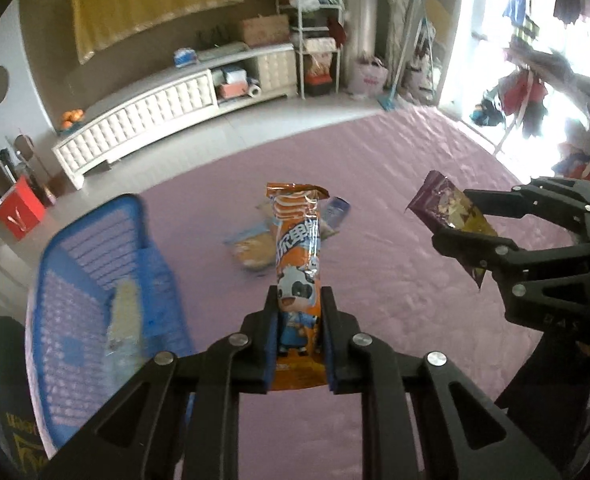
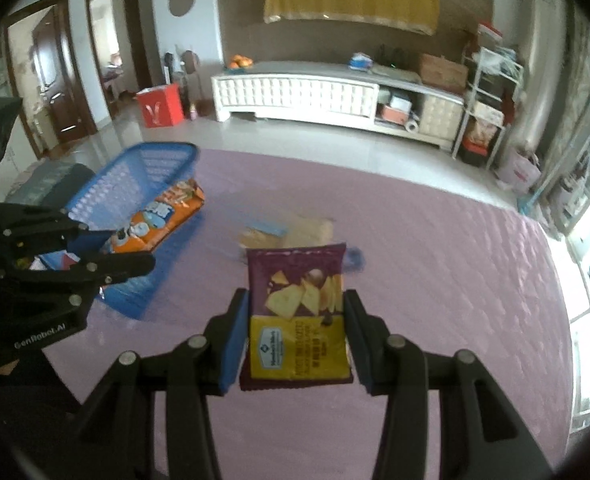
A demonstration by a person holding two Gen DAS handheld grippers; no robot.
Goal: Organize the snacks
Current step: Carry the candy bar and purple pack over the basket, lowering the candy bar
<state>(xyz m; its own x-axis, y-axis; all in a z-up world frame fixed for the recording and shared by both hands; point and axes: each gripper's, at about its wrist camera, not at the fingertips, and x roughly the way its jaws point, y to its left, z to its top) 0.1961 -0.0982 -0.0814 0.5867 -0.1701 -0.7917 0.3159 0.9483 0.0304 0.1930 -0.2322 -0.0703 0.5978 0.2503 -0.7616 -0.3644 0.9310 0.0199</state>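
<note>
My left gripper (image 1: 299, 300) is shut on a long orange snack pack (image 1: 297, 248) with a cartoon cow, held above the purple cloth. My right gripper (image 2: 297, 300) is shut on a purple and yellow chip bag (image 2: 299, 312). In the left wrist view the right gripper (image 1: 461, 216) shows at the right with the chip bag (image 1: 447, 206) in it. In the right wrist view the left gripper (image 2: 95, 248) shows at the left with the orange pack (image 2: 155, 216). A blue plastic basket (image 1: 71, 280) stands at the left, with a pale packet (image 1: 125, 320) inside.
Several snacks (image 1: 255, 248) lie on the purple cloth (image 1: 395, 280) beyond the held pack, among them a tan packet (image 2: 299, 228) and a small blue one (image 1: 337, 210). A white low cabinet (image 2: 335, 92) lines the far wall. A red box (image 2: 161, 106) sits on the floor.
</note>
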